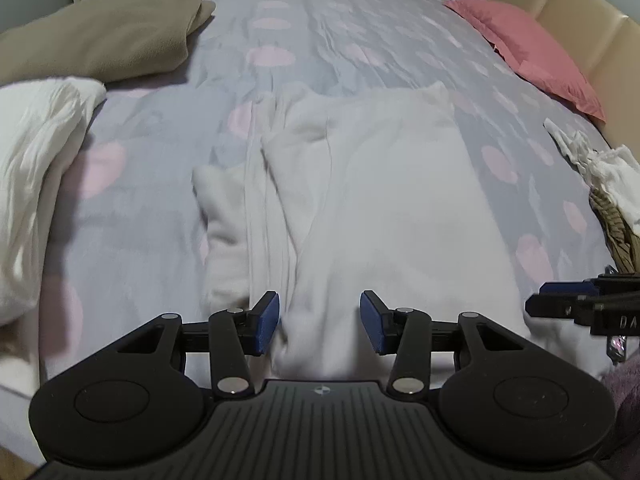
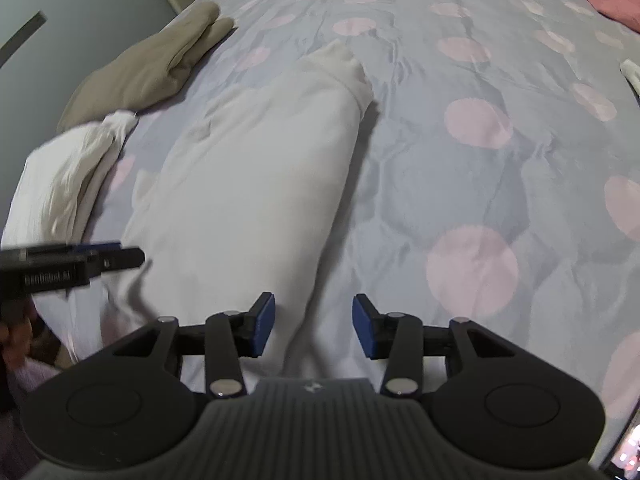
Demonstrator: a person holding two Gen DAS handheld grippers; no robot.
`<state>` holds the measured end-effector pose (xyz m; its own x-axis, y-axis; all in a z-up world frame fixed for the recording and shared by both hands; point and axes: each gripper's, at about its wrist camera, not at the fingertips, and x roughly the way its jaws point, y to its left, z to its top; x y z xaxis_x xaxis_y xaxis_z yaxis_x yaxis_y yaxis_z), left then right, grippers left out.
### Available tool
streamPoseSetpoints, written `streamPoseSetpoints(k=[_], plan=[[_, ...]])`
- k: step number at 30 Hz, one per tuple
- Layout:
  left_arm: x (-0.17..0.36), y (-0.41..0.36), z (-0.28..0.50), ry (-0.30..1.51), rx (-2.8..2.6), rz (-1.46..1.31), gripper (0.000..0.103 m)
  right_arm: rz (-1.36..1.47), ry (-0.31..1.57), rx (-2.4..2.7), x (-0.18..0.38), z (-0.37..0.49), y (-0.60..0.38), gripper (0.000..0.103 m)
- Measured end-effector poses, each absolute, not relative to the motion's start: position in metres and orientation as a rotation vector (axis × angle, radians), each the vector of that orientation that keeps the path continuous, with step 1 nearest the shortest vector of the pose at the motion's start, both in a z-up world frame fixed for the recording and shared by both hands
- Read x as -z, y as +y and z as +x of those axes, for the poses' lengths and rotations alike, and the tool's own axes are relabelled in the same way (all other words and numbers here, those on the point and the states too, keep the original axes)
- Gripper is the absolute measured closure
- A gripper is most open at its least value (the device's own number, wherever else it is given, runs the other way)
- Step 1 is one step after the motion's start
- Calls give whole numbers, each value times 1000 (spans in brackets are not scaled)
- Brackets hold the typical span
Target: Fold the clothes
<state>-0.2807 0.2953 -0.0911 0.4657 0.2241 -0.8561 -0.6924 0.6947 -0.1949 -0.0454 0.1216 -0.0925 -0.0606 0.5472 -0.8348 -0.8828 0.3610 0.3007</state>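
Note:
A white garment (image 1: 376,200) lies folded lengthwise down the middle of the bed, a sleeve (image 1: 224,232) sticking out on its left. My left gripper (image 1: 319,308) hangs open over its near end, and a hump of white cloth rises between the blue pads (image 1: 267,324) without being pinched. In the right wrist view the same garment (image 2: 260,160) runs away from me. My right gripper (image 2: 314,308) stands open over its near right edge, pads apart. Each gripper shows edge-on in the other's view: the right gripper (image 1: 560,306) and the left gripper (image 2: 116,254).
The bed has a grey duvet (image 1: 340,32) with pink dots. A folded tan garment (image 1: 100,40) and a crinkled white one (image 1: 36,180) lie at the left. A pink pillow (image 1: 532,52) and cream headboard (image 1: 580,20) are far right, and a clothes pile (image 1: 612,192) is at the right edge.

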Motion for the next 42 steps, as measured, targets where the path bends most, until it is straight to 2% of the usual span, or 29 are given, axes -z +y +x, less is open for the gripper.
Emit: streamPoseSetpoints(k=[8, 10, 12, 15, 17, 20, 24, 31, 35, 37, 39, 40, 41, 42], plan=[[100, 287, -295, 952, -590, -622, 63, -493, 1030, -1311, 112, -89, 105, 57], [99, 288, -293, 941, -589, -612, 67, -491, 1024, -1299, 121, -93, 108, 58], [99, 289, -291, 931, -591, -600, 81, -486, 997, -1289, 125, -97, 114, 58], [100, 292, -291, 926, -602, -597, 92, -490, 965, -1280, 127, -100, 121, 63], [91, 291, -294, 878, -603, -575, 94, -501, 960, -1272, 127, -101, 124, 90], [69, 286, -302, 797, -618, -520, 94, -507, 964, -1264, 121, -102, 124, 93], [57, 286, -318, 788, -643, -543, 95, -512, 924, -1285, 107, -108, 120, 94], [101, 294, -313, 968, -663, -582, 95, -582, 962, -1274, 128, -107, 125, 95], [109, 295, -307, 988, -649, -569, 92, -567, 1013, -1268, 128, -101, 126, 94], [102, 296, -310, 969, -639, -583, 89, -563, 1029, -1273, 123, -100, 125, 88], [93, 295, -312, 955, -634, -578, 77, -563, 1033, -1274, 116, -98, 121, 83], [89, 294, -313, 949, -635, -571, 73, -564, 1035, -1275, 113, -98, 118, 73], [84, 294, -314, 939, -637, -570, 65, -563, 1035, -1274, 109, -96, 115, 68], [79, 295, -315, 922, -637, -573, 60, -556, 1037, -1275, 104, -95, 113, 68]])
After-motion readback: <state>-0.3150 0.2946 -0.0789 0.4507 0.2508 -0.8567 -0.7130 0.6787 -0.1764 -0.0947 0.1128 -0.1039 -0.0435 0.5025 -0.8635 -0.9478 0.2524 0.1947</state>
